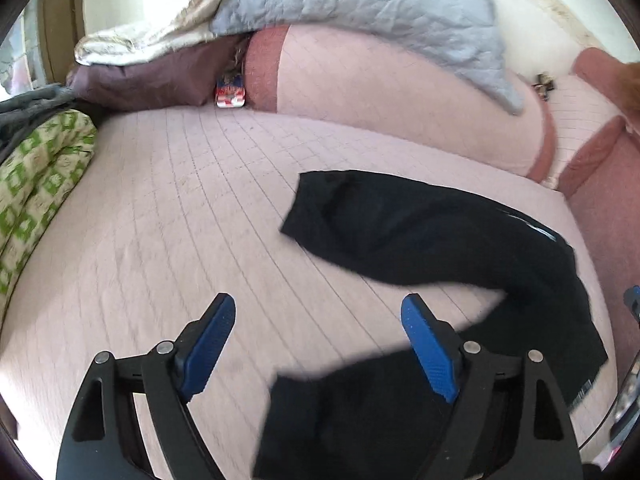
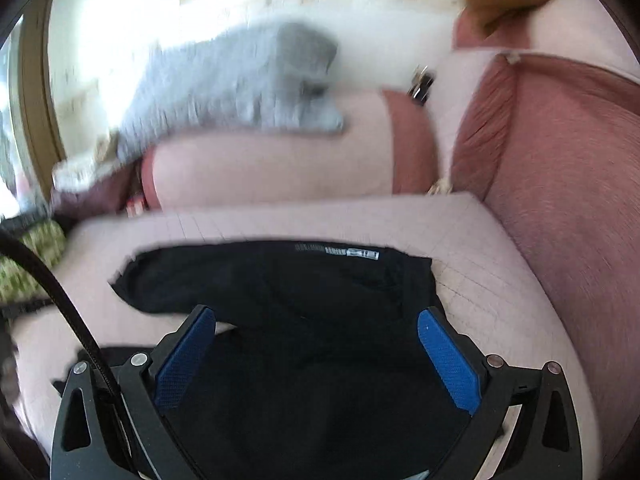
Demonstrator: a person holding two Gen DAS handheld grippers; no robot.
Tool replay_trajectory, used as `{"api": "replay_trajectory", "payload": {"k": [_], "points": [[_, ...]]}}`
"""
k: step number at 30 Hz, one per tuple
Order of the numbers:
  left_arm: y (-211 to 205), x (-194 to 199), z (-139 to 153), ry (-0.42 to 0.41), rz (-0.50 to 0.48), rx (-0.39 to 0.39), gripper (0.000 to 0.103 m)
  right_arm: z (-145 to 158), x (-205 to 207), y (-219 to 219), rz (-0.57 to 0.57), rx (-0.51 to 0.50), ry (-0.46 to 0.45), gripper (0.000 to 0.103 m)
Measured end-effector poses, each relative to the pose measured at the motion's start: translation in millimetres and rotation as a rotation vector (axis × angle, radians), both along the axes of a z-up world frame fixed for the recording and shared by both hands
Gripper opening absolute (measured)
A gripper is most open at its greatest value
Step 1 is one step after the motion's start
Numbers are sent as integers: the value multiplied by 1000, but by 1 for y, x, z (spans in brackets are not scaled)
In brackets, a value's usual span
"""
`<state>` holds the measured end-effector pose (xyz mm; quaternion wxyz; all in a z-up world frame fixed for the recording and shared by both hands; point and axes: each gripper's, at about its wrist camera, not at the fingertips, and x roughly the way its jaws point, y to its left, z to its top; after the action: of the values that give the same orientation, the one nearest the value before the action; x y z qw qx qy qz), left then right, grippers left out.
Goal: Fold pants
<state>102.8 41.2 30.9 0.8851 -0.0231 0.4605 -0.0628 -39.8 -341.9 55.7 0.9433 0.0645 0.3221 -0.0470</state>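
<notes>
Black pants [image 1: 420, 232] lie bent on the pale pink quilted bed [image 1: 160, 220], one leg stretching toward the middle and the other end running down under the left gripper's frame. My left gripper [image 1: 318, 312] stands open above the bed, its blue pads [image 1: 212, 344] wide apart with nothing between them. In the right wrist view the pants [image 2: 288, 288] lie below my right gripper [image 2: 316, 320], a printed label showing at their far edge. The right gripper's blue pads [image 2: 448, 360] are spread wide and press on nothing.
A pink pillow [image 1: 400, 96] with a grey-blue quilt [image 1: 360, 4] over it lies at the head of the bed. A green patterned cushion [image 1: 40, 184] sits at the left, a small toy car [image 1: 230, 92] by the pillows. A reddish cover [image 2: 568, 184] borders the right side.
</notes>
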Motion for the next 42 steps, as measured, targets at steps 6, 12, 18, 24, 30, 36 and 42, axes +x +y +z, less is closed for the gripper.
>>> {"api": "replay_trajectory", "payload": {"k": [6, 12, 18, 24, 30, 36, 42], "points": [[5, 94, -34, 79, 26, -33, 84, -35, 115, -33, 138, -5, 208, 96], [-8, 167, -62, 105, -4, -30, 84, -63, 203, -39, 200, -54, 304, 95], [-18, 205, -87, 127, -42, -74, 88, -89, 261, -52, 222, -39, 355, 95], [-53, 205, -95, 102, -162, -17, 99, -112, 279, -60, 278, -11, 419, 96], [-71, 198, -85, 105, -245, -69, 13, -107, 265, -58, 340, 91, 382, 13], [-69, 172, -55, 35, -221, -41, 13, -85, 243, -48, 311, 109, 351, 7], [-49, 117, -4, -60, -237, -83, 13, -45, 191, -39, 290, 93, 295, 6]]}}
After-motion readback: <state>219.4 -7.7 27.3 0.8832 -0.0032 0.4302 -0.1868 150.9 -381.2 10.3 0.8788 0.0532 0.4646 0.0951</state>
